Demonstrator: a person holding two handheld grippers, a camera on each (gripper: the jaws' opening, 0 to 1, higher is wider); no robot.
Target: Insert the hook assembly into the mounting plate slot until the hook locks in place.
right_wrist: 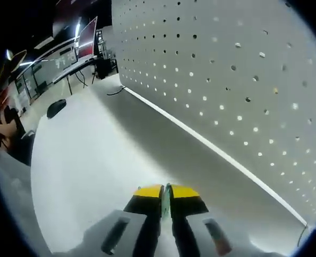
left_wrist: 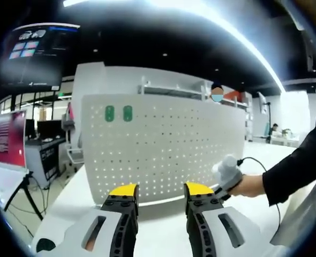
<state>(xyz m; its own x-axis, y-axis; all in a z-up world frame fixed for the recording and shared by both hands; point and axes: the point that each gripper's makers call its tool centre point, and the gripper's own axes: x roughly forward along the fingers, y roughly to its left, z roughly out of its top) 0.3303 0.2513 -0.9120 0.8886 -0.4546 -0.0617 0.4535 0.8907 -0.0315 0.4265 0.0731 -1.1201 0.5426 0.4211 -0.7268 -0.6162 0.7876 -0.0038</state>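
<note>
Left tool [left_wrist: 159,194] jaws apart, holding nothing; right tool [right_wrist: 166,194] clenched on a thin green hook piece [right_wrist: 166,203], low over the white bench [right_wrist: 88,160]; white perforated mounting plate [left_wrist: 163,144] upright just ahead, two green hooks [left_wrist: 118,113] top-left.

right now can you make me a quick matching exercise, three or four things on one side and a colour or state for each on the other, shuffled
Things:
1. left gripper
2. right gripper
3. pegboard
4. two oval tags on the pegboard

States or colours:
A. green
B. jaws apart, nothing between them
C. white, full of small holes
D. jaws closed on a thin green piece

Pairs: 1-B, 2-D, 3-C, 4-A
</note>
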